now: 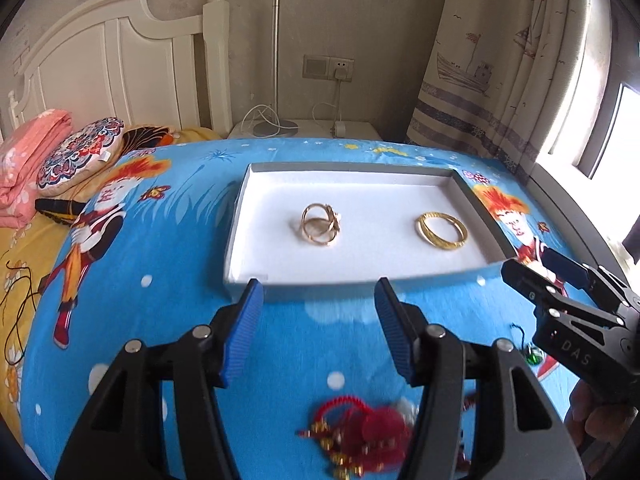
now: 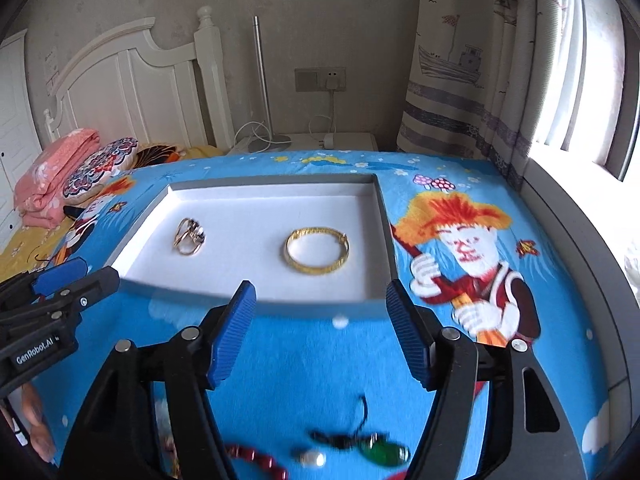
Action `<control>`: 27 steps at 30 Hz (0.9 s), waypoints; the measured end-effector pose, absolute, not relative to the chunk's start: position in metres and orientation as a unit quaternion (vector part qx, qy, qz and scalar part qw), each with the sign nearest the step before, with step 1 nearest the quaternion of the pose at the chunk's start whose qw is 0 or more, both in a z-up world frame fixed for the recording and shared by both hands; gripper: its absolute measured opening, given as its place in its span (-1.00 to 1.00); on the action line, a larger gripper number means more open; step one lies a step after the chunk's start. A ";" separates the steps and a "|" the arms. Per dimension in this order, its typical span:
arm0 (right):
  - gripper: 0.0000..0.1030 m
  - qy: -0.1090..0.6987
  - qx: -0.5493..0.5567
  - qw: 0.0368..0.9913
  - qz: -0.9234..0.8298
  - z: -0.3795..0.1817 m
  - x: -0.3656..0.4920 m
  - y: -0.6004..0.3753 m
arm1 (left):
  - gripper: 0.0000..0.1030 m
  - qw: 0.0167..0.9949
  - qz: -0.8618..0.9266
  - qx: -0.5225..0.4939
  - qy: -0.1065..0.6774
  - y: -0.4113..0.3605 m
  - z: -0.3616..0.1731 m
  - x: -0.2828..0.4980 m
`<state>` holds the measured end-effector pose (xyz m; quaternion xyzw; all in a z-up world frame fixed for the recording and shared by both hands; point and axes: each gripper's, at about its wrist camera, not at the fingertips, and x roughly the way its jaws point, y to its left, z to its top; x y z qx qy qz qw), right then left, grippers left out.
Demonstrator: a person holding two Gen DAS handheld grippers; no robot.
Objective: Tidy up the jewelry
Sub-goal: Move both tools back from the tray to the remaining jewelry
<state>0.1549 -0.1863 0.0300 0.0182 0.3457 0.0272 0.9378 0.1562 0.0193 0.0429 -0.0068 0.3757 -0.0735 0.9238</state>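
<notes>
Red cord piece [image 1: 360,436] with gold beads is lying nearest the lens, low between the left gripper [image 1: 318,308] arms, blurred, on the blue sheet [image 1: 168,280]. Left jaws are standing released, blue pads [image 1: 244,332] apart, nothing between them. Beyond the tips, the tray [image 1: 256,280] is sitting on the sheet, its near wall just past the pads. Inside it, a rose-gold ring cluster [image 1: 320,225] is lying ahead of the left pad and a yellow-gold bangle [image 1: 441,229] ahead and right of the right pad; the two are well apart, both flat on the white liner.

Right gripper [image 2: 322,308] is also standing released, pads [image 2: 408,336] wide apart and gripping nothing. No earlier picture is at hand for either gripper. In the right wrist view, the bangle [image 2: 317,251] is lying straight ahead between the jaw lines, past the tray's near wall [image 2: 256,298]; the ring cluster [image 2: 189,237] is lying ahead and left of the left pad. Below the jaws, near the lens, a green pendant [image 2: 384,451] on a dark cord, a white bead [image 2: 314,458] and a dark red bead string [image 2: 260,460] are lying on the sheet, blurred, outside the tray.

Each gripper is showing in the other's view: the right one [image 1: 536,276] at the tray's right near corner, the left one [image 2: 76,276] at its left near corner. Whether either is touching the tray I cannot tell.
</notes>
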 end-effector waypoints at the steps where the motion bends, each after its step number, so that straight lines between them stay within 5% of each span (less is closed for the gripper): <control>1: 0.25 0.344 0.020 0.938 0.028 0.030 0.147 -0.187 | 0.09 0.924 -0.075 -0.011 0.375 0.021 0.043 0.149; 13: 0.38 0.337 0.028 0.941 0.008 0.007 0.057 -0.201 | 0.09 0.922 -0.089 -0.028 0.375 0.027 0.020 0.067; 27: 0.37 0.357 0.005 0.934 0.022 -0.016 0.045 -0.186 | 0.09 0.920 -0.108 -0.032 0.375 0.017 -0.005 0.065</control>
